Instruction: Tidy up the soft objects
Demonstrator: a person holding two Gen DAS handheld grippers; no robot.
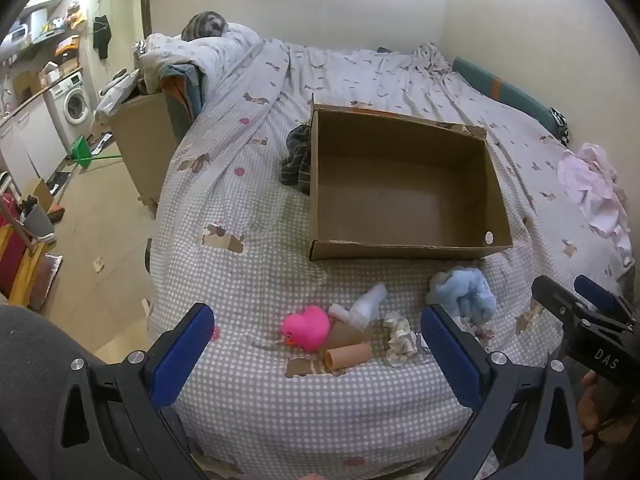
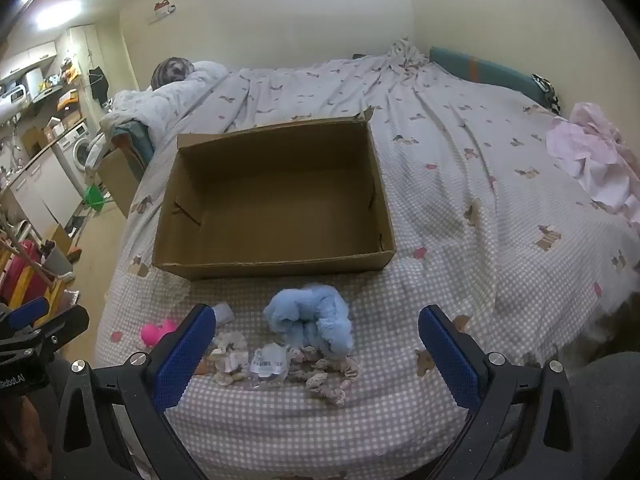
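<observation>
Hovering claws agape; box bare.

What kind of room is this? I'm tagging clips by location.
Most likely a small studio flat: the work happens on a bed with a checked sheet, a pillow at its head, and a washing machine with kitchen-style shelves stands in the same room.

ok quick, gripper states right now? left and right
Left gripper: open, holding nothing, over the pink duck.
Right gripper: open, holding nothing, over the blue plush.
</observation>
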